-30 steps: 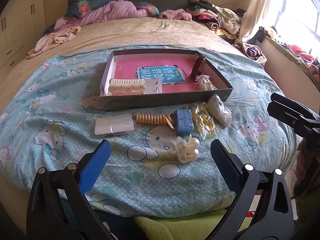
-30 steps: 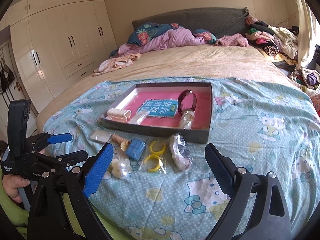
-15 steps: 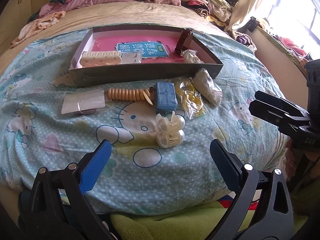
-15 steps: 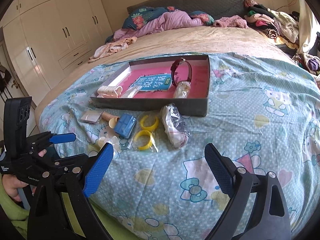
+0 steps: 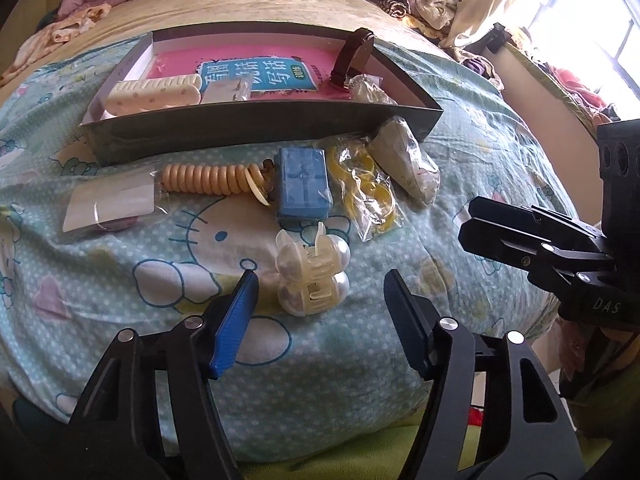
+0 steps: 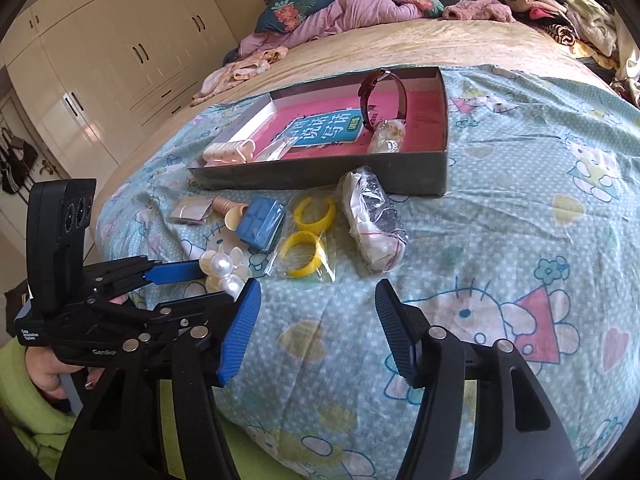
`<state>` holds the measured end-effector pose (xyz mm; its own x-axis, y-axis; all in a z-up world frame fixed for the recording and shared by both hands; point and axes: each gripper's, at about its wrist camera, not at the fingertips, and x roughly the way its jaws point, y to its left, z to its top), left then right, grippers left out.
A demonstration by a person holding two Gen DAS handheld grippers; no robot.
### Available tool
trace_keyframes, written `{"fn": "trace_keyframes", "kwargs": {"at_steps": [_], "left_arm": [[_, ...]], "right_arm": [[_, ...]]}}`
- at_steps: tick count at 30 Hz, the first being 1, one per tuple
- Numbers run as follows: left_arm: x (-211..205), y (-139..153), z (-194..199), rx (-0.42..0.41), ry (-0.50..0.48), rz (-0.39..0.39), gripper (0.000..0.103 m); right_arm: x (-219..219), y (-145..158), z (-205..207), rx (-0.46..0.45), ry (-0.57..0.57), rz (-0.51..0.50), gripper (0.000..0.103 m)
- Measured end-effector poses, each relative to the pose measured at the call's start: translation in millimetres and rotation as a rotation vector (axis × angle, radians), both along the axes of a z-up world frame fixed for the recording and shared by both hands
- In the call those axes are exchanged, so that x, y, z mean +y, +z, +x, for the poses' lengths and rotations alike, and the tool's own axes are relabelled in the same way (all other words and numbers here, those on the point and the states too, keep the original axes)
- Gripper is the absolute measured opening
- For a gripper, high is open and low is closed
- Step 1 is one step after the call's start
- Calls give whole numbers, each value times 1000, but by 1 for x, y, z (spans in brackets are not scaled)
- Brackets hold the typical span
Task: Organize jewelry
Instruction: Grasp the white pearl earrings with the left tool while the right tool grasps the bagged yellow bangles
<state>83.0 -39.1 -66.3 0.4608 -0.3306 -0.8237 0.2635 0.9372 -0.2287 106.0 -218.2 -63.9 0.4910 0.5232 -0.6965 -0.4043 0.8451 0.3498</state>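
Now both grippers sit lower over the bed than a second ago, and the loose jewelry fills more of each view. The left gripper has just been narrowing its jaws; they stand parted, with the pearl hair claw just ahead of the fingertips and apparently untouched, though the side view from the right wrist is too crowded to rule out contact. The right gripper has likewise just been closing, part-open and empty over bare quilt. Judged from this, the sorting pass is starting, with the claw as the likely first pick.

Container: a shallow dark tray lined with a pink booklet. Inside it lie a cream hair clip at the left, a small clear packet beside it, a dark red watch standing on edge, and a bagged trinket at its foot.

Outside, just in front of the tray wall: a flat packet, a beige coil band, a blue box, bagged yellow rings and a wrapped bundle.
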Motion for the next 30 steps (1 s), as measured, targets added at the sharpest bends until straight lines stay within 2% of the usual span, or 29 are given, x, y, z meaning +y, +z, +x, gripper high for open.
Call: {"fn": "trace_keyframes", "kwargs": {"at_steps": [4, 8, 13, 21, 24, 30], "left_arm": [[-1, -7, 8, 15, -4, -3, 30], [6, -4, 5, 7, -4, -39, 30], [15, 5, -4, -26, 2, -38, 30], [28, 8, -9, -36, 15, -53, 30], [29, 9, -9, -40, 18, -56, 30], [30, 13, -10, -55, 20, -61, 30]], "right_arm": [[3, -2, 7, 12, 6, 7, 56], [12, -6, 15, 24, 20, -1, 56], [30, -13, 28, 35, 39, -31, 56], [58, -29, 49, 29, 21, -126, 56], [68, -32, 52, -5, 29, -178, 50], [68, -32, 50, -61, 52, -167, 37]]}}
